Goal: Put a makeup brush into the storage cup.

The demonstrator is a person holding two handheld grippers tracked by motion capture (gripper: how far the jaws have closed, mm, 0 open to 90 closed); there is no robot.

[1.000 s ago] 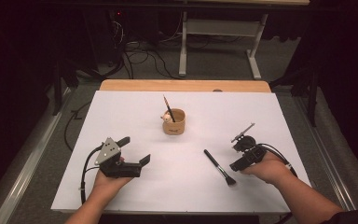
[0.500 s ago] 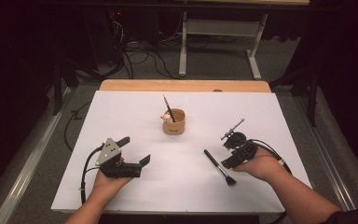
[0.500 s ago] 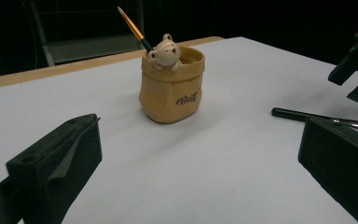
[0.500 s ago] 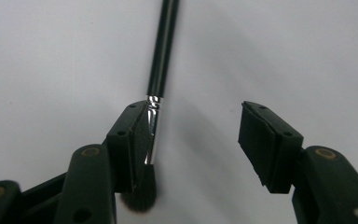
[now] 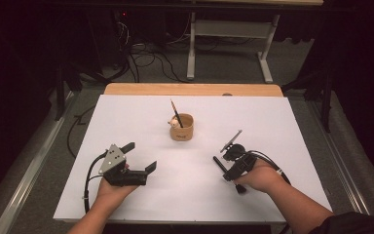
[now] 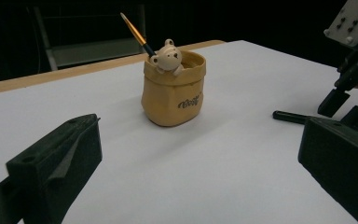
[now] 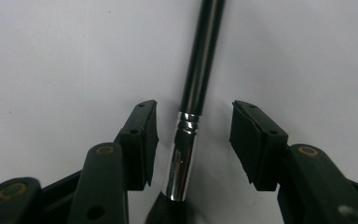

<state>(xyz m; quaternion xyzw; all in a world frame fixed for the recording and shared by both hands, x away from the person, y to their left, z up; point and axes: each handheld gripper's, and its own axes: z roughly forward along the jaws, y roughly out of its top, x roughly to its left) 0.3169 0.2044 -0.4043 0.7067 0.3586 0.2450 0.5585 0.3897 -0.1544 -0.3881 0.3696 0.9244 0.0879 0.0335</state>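
right tool (image 7: 193, 140): i'm closing its jaws around the black brush (image 7: 196, 88), pads not yet touching it
brush: lying flat on the white tabletop (image 5: 282, 126)
left tool (image 5: 139, 158): i'm holding it released, nothing between its jaws

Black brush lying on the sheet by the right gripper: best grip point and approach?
Grip the brush at its silver ferrule, from straight above. It lies flat on the white sheet, and the right gripper, jaws just closing, already straddles the ferrule without touching it.
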